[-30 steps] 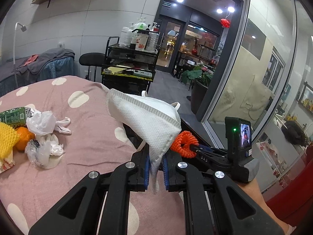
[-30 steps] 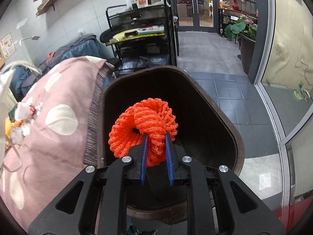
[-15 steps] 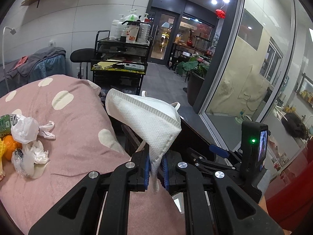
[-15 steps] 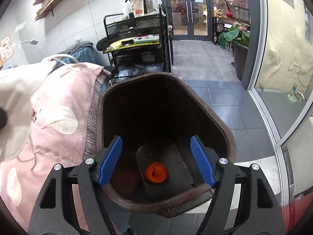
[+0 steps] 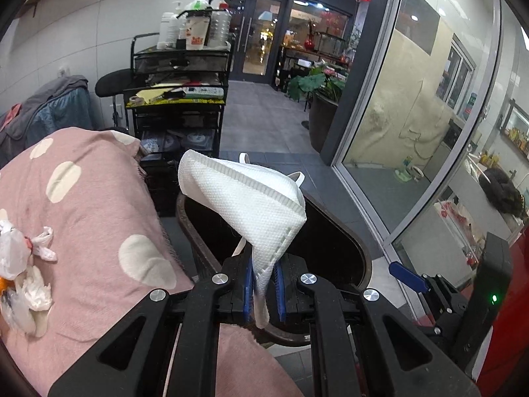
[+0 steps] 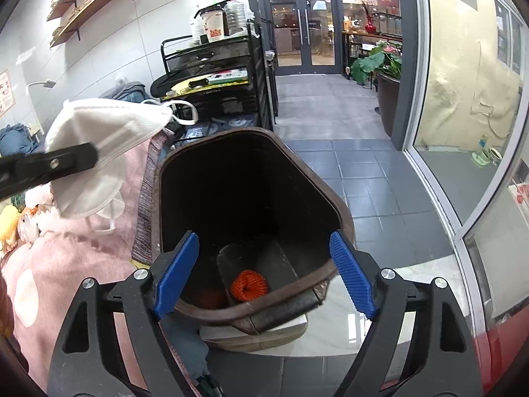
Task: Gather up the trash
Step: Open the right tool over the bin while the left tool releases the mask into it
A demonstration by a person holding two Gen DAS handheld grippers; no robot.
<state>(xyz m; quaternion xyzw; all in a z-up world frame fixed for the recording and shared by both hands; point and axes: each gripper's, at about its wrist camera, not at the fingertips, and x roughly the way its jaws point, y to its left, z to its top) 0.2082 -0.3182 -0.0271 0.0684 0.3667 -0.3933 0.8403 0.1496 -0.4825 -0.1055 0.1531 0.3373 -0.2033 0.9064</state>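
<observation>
My left gripper (image 5: 263, 289) is shut on a white face mask (image 5: 244, 200) and holds it up at the near rim of a dark brown trash bin (image 5: 358, 256). The mask (image 6: 105, 132) and the left gripper's finger also show at the left of the right wrist view. My right gripper (image 6: 264, 273) is open and empty above the bin (image 6: 340, 211). An orange foam net (image 6: 248, 285) lies at the bottom of the bin. More trash, white plastic bags (image 5: 20, 264) and crumpled wrap, lies on the pink dotted cloth (image 5: 89, 218) at the left.
A black cart (image 5: 180, 99) with bottles stands behind the bin. A glass wall (image 5: 413, 132) runs along the right. A potted plant (image 6: 385, 76) stands on the tiled floor further back. Yellow foam and an orange item (image 6: 10, 228) lie on the cloth.
My right gripper opened and dropped the orange foam net into the bin. My left gripper carried the mask rightward, from over the cloth to the bin's rim.
</observation>
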